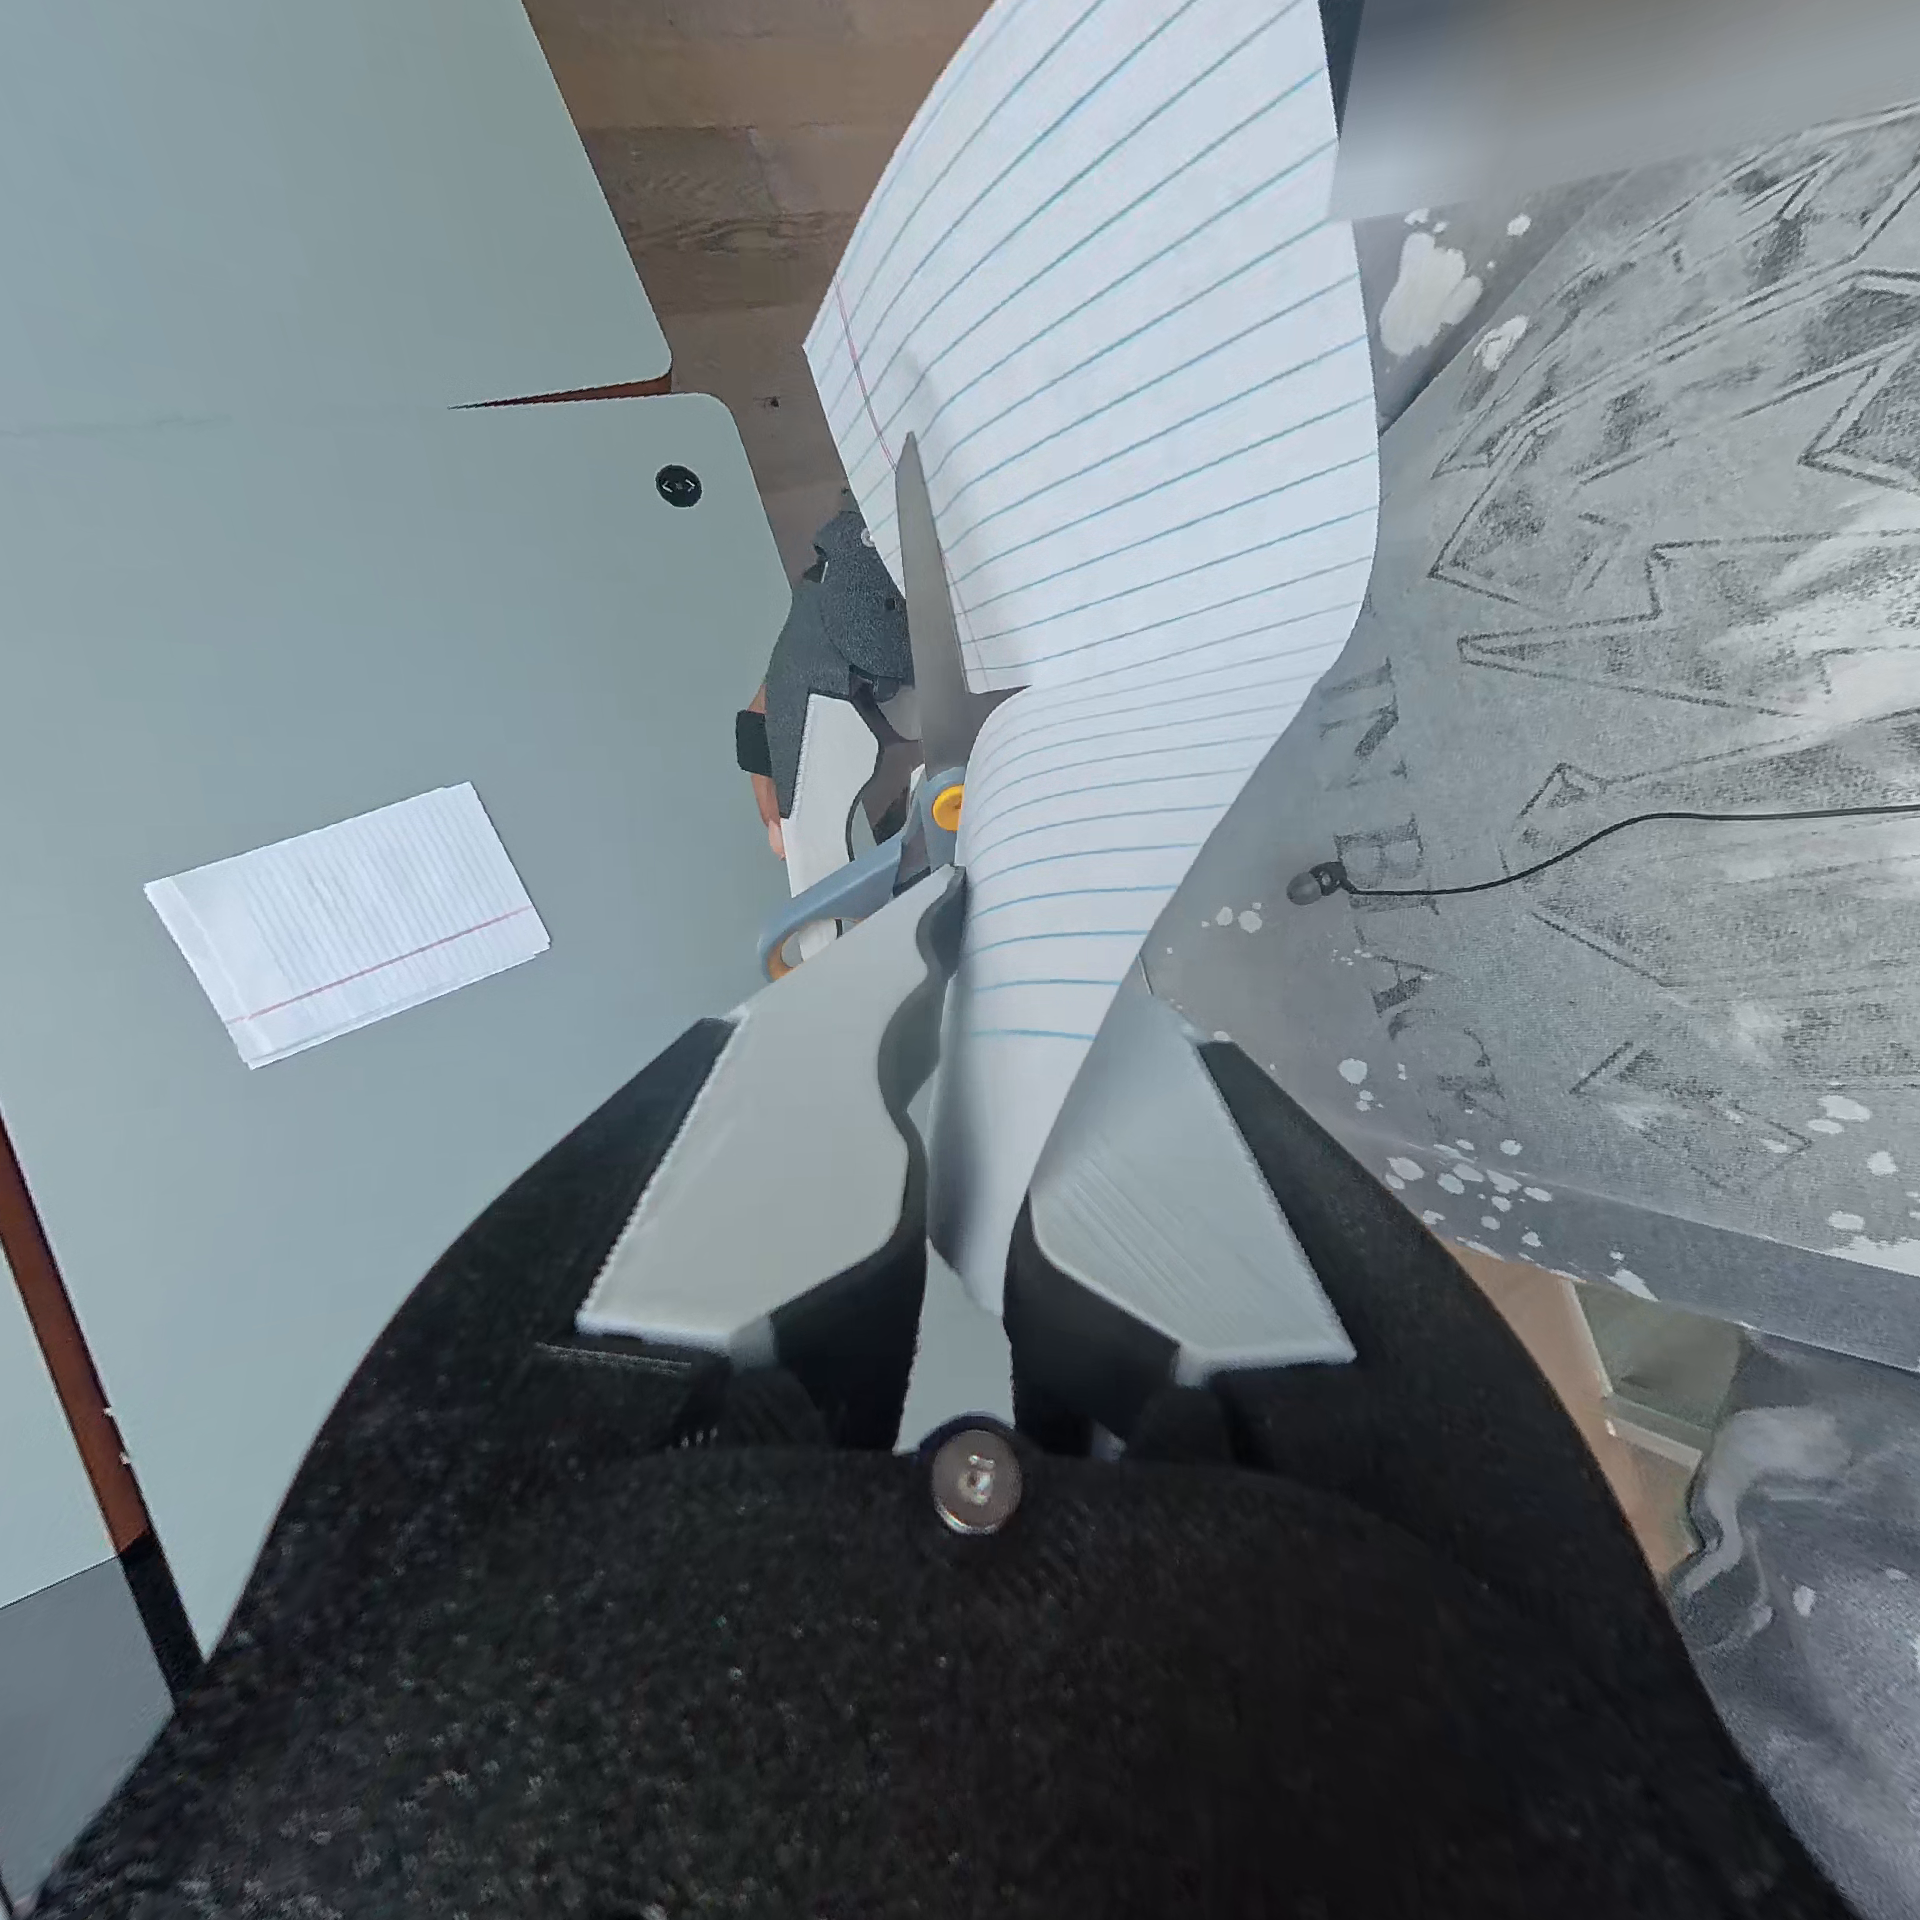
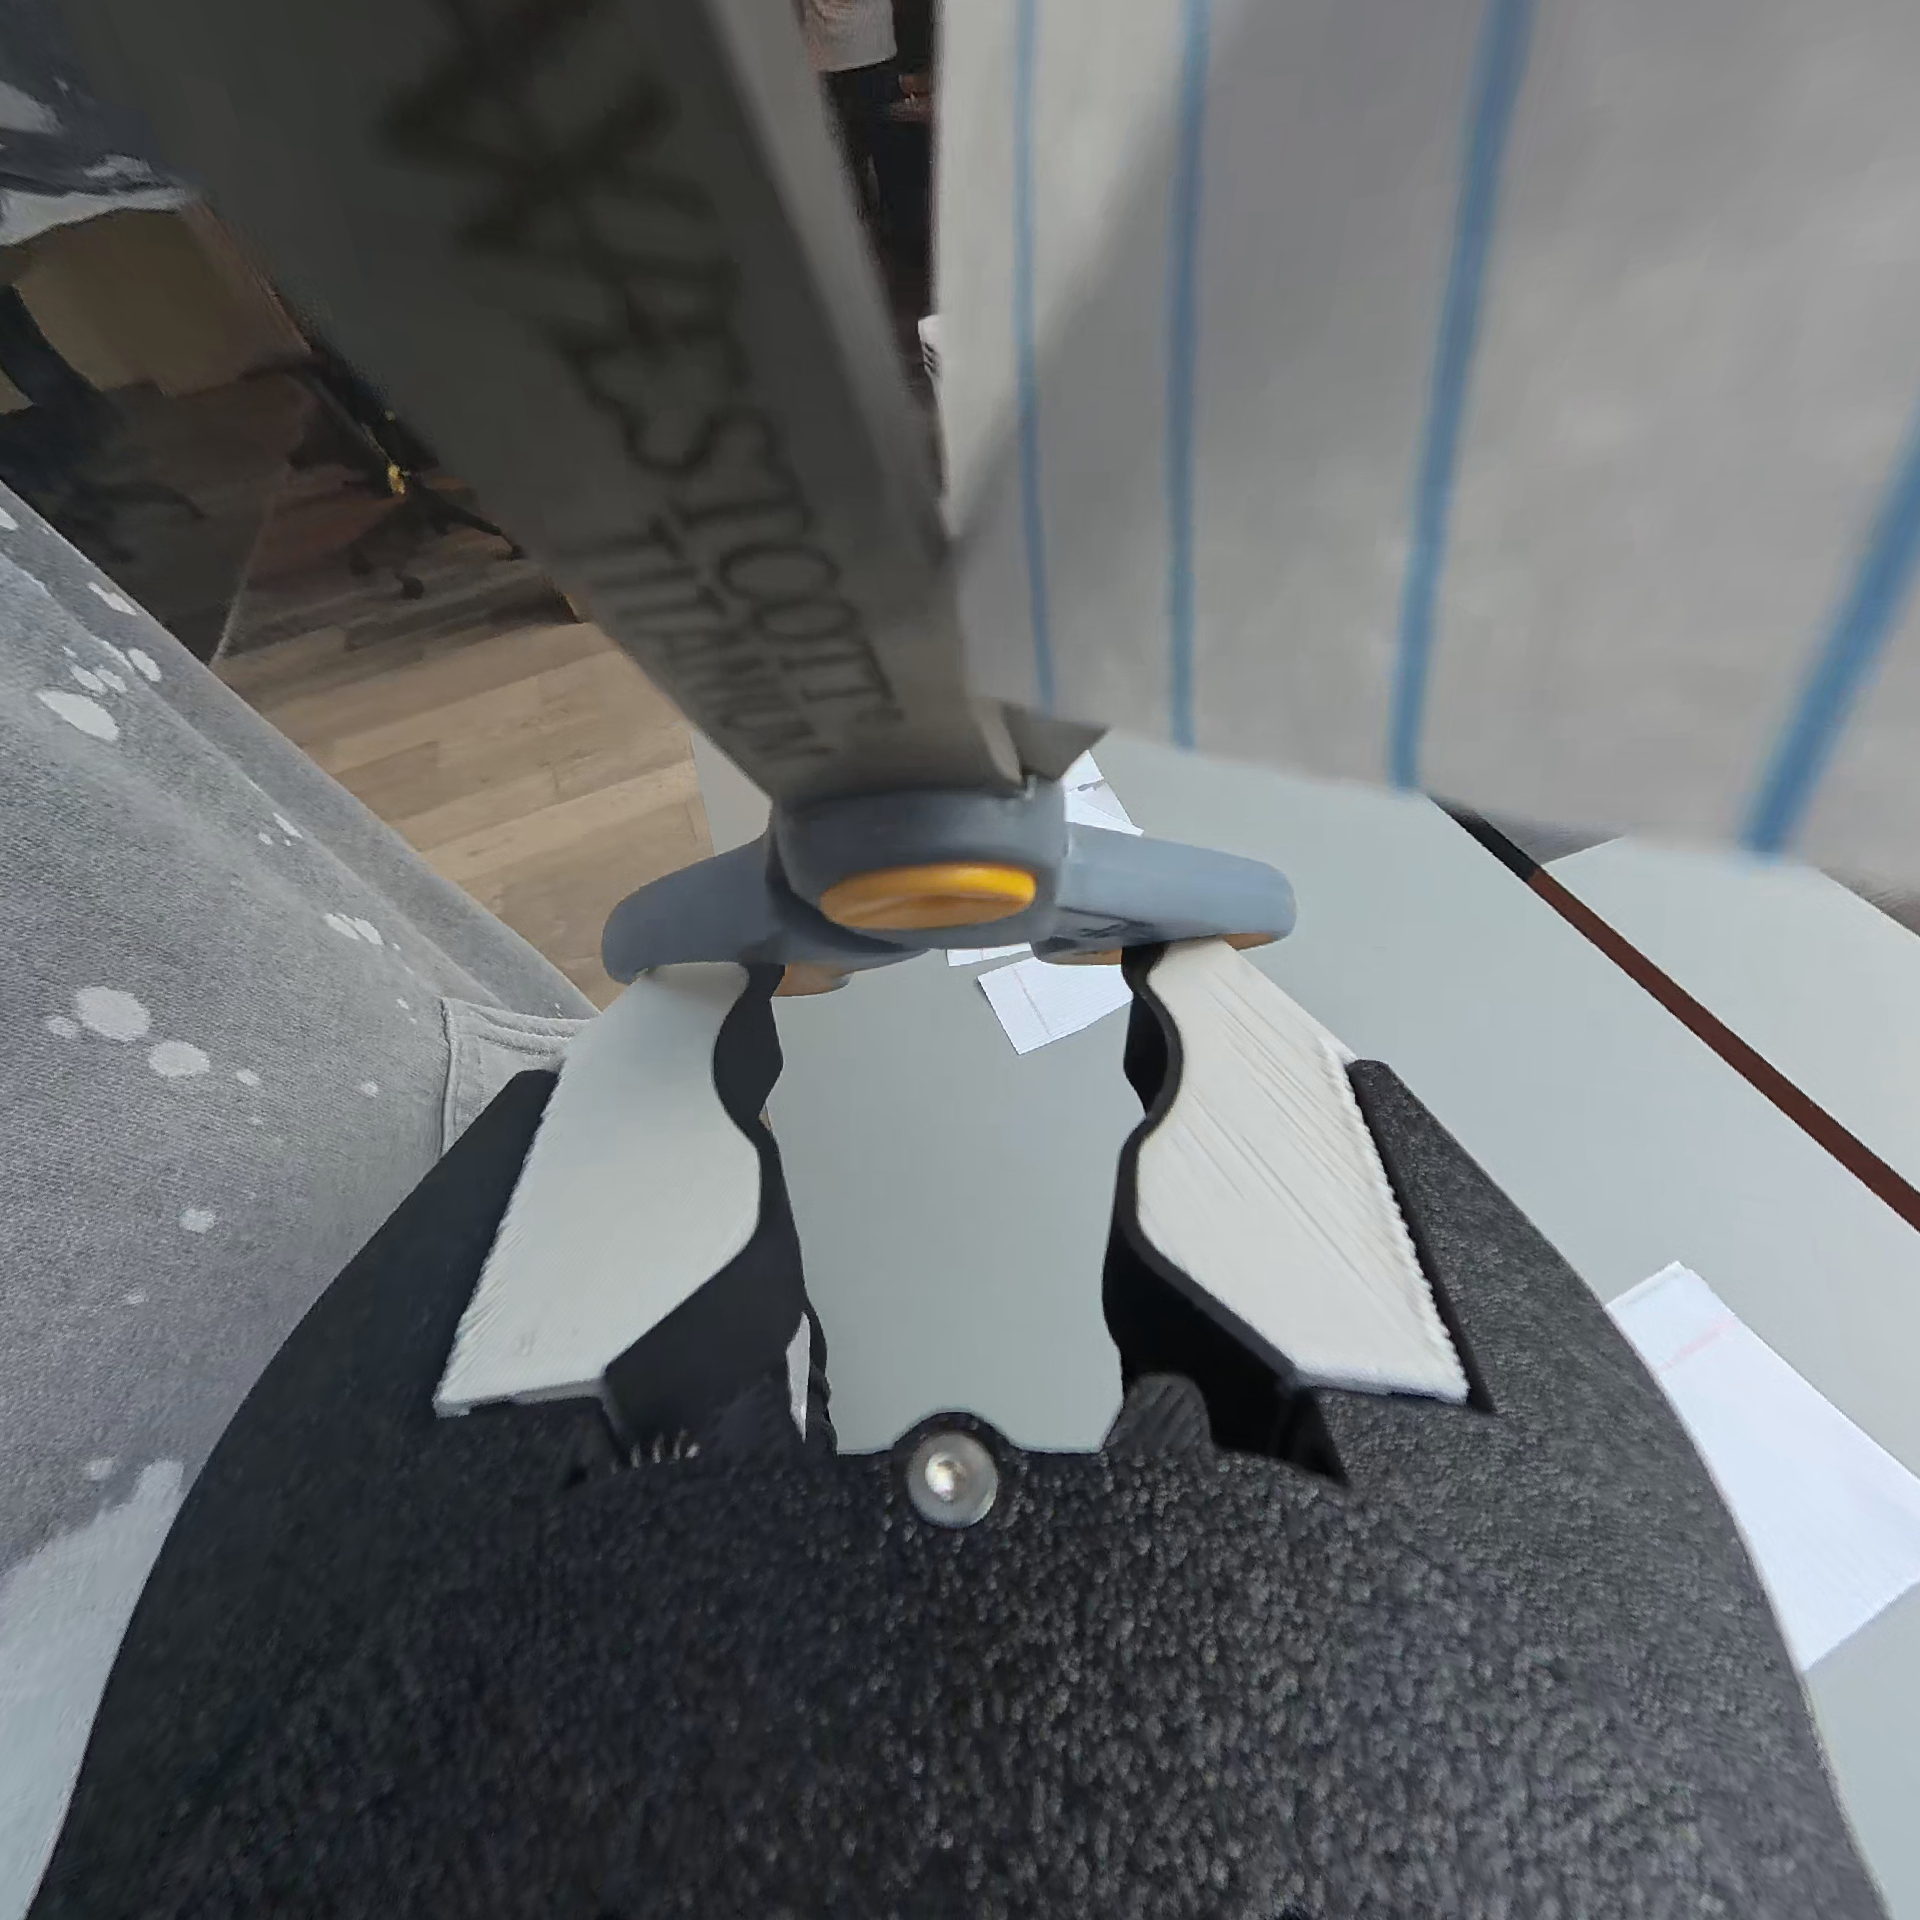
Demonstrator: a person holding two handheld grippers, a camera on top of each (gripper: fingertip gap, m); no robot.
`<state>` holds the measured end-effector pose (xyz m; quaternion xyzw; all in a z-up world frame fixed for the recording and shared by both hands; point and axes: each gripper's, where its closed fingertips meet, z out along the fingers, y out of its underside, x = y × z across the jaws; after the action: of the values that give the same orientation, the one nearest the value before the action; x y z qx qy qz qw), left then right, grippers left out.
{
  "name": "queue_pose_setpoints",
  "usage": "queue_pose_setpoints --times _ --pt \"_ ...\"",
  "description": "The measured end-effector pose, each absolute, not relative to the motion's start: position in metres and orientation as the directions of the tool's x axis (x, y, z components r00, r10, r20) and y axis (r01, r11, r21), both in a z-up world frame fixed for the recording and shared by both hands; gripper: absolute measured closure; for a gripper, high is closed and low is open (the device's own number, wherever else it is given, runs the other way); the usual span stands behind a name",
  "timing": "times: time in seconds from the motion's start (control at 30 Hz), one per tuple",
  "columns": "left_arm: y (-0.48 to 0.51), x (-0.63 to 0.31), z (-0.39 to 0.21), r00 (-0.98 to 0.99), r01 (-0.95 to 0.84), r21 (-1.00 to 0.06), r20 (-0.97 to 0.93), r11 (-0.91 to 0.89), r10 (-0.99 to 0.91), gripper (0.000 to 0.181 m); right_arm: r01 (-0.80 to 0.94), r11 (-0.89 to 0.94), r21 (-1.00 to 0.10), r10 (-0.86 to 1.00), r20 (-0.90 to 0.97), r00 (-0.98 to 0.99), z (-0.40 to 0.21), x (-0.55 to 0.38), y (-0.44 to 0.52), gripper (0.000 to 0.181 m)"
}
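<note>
So the left gripper (image 1: 987, 1049), the one with pale grey plastic fingers on a black textured body, is clamped on the bottom edge of a white lined sheet of paper (image 1: 1122, 520) and holds it up in the air above the pale grey-green tabletop (image 1: 312, 623), the sheet curling as it rises. The right gripper (image 2: 951, 971) has its fingers spread wide, each tip pushed into a handle loop of a pair of grey-handled scissors with an orange pivot screw (image 2: 831, 582), so it's carrying them from the inside with the jaws apart, not pinched together. The blades are open around the paper: in the left wrist view the scissors (image 1: 925, 644) have one steel blade lying across the sheet's left edge, with a short cut already showing there. A folded stack of white lined paper pieces (image 1: 348, 920) lies flat on the tabletop, well apart from the grippers, toward the left side of that view. More small white paper scraps (image 2: 1049, 1003) sit on the tabletop (image 2: 1351, 987) past the right gripper's fingertips. A person's grey printed, paint-spattered shirt (image 1: 1610, 727) fills the right of the left wrist view, with a thin black cable (image 1: 1558, 862) running across it.
</note>
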<state>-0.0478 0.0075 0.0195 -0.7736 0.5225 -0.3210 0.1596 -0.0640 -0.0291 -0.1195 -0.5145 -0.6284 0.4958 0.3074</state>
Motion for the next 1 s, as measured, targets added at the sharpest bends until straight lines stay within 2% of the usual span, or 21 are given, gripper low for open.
queue_pose_setpoints --times 0.27,0.5,0.87,1.0 --pt "0.015 -0.054 0.019 0.309 -0.604 -0.603 0.426 -0.521 -0.85 0.181 0.342 -0.041 -0.939 0.945 -0.148 -0.292 -0.123 -0.066 -0.029 0.118" --pt "0.029 -0.065 0.048 0.333 -0.382 -0.65 0.566 -0.657 -0.754 0.181 0.38 -0.05 -0.924 0.945 -0.166 -0.28 -0.134 -0.066 -0.027 0.119" --pt "0.05 -0.097 -0.005 0.414 -0.196 -0.574 0.687 -0.795 -0.597 0.181 0.461 -0.095 -0.882 0.932 -0.242 -0.27 -0.166 -0.059 -0.032 0.119" --pt "0.067 -0.113 -0.027 0.456 -0.069 -0.551 0.724 -0.832 -0.517 0.181 0.513 -0.104 -0.852 0.918 -0.28 -0.279 -0.182 -0.054 -0.039 0.119"
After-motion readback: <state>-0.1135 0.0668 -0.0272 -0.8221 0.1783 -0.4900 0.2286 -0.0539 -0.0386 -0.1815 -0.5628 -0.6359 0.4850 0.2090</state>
